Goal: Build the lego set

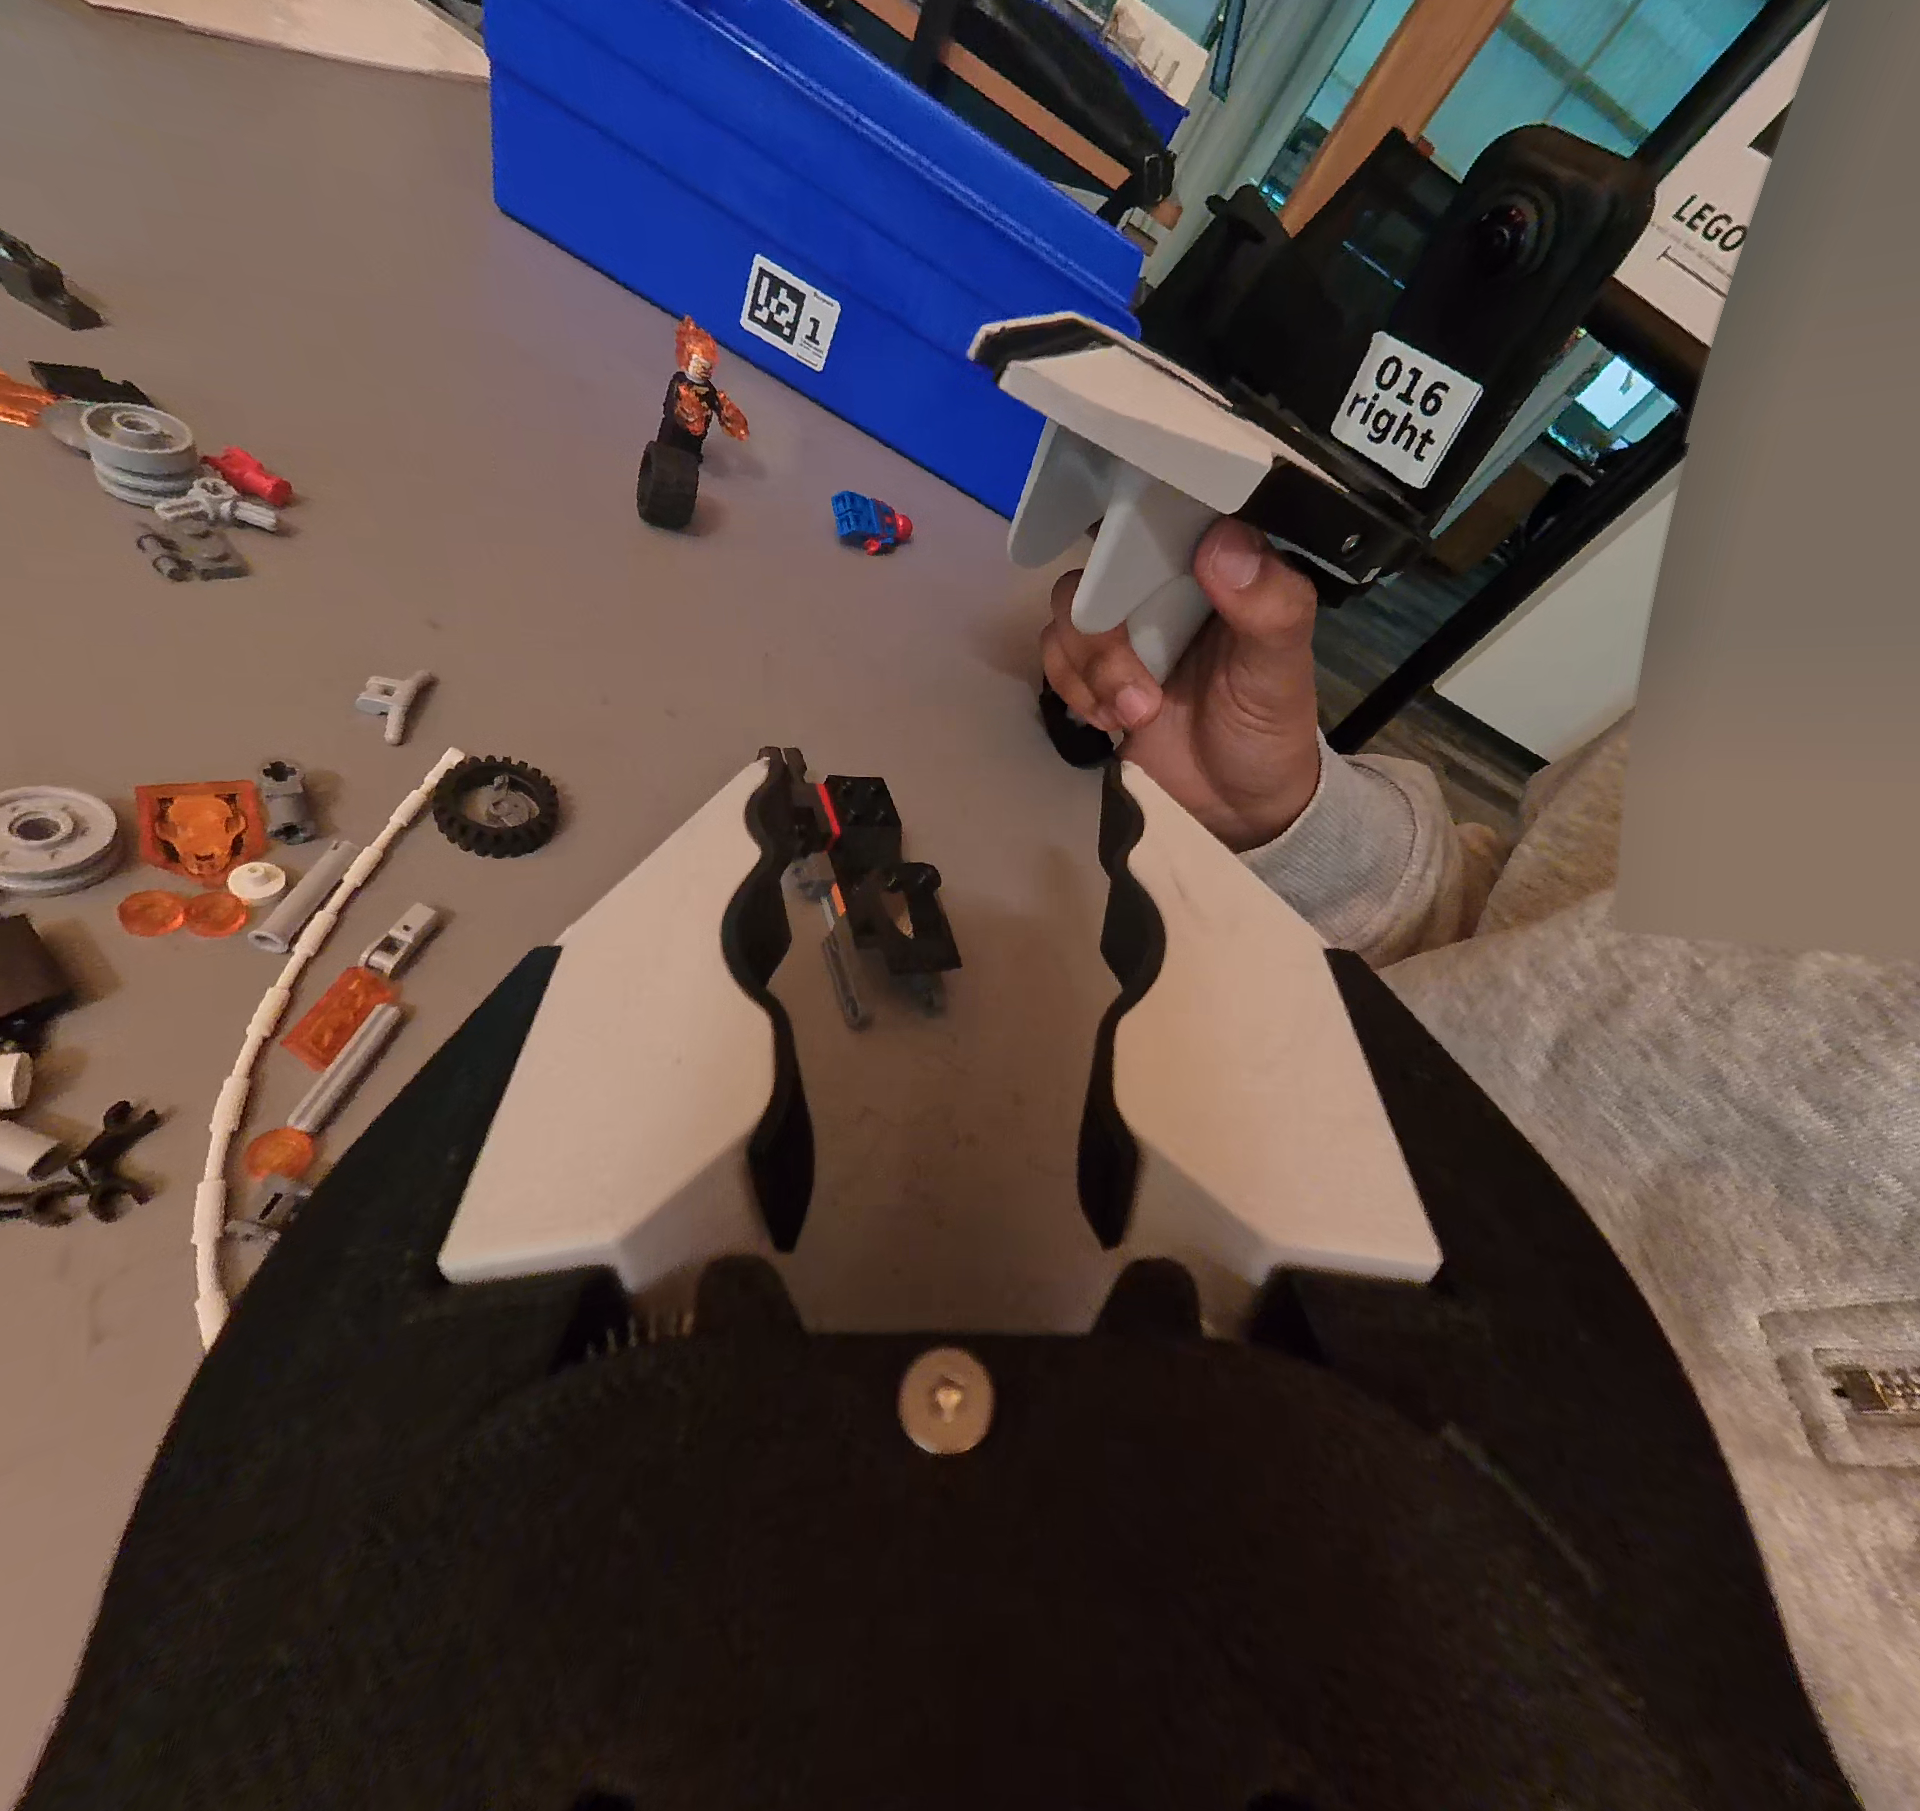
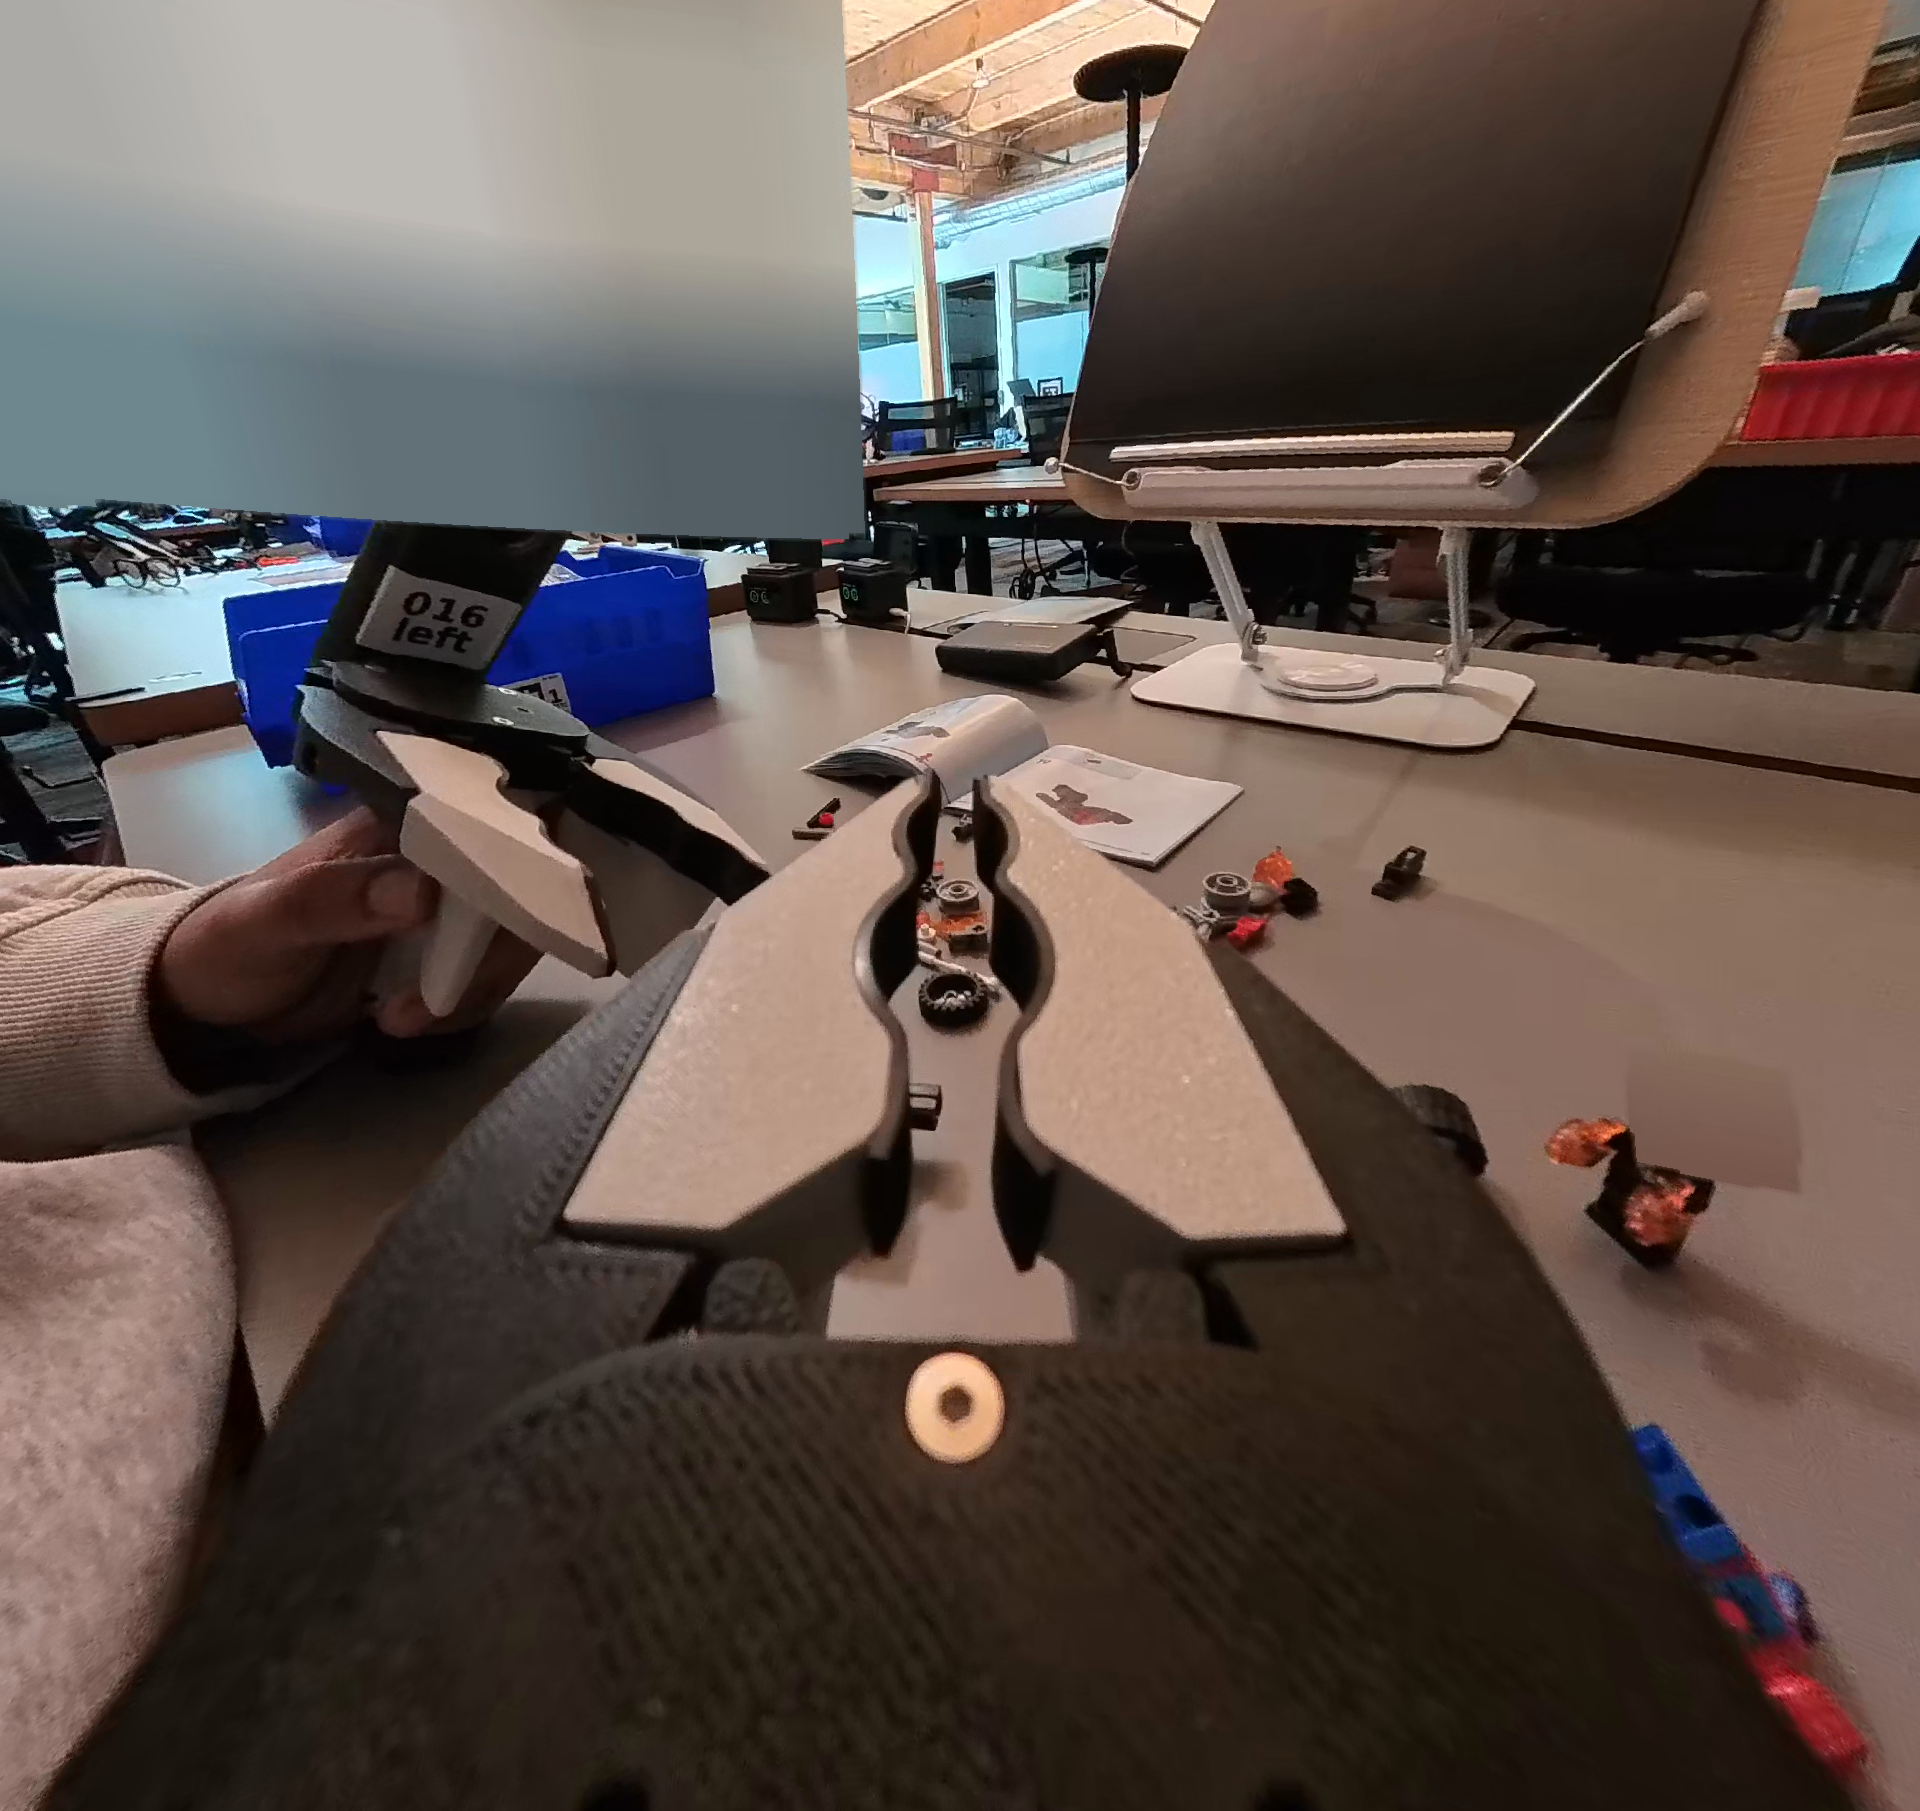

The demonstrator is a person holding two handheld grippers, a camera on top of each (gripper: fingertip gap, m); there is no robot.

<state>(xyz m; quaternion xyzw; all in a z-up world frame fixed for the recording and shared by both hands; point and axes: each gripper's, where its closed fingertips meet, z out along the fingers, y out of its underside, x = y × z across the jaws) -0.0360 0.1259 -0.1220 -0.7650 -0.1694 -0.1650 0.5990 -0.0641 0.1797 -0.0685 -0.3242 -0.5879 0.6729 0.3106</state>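
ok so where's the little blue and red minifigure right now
In the left wrist view the blue and red minifigure lies flat on the grey table, just in front of the blue bin, right of the flame-headed figure.

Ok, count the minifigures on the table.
2. The flame-headed minifigure stands behind a black tyre near the blue bin; the blue and red minifigure lies to its right. Others may hide among loose parts.

We see a black assembly (image 1: pixel 883 878) with a red stripe between our left jaws, whose faces are off-white over black. Left of them lie orange translucent discs (image 1: pixel 182 914), grey wheels (image 1: pixel 52 836) and a white chain (image 1: pixel 281 992). Beyond them the bin (image 1: pixel 727 151) is blue.
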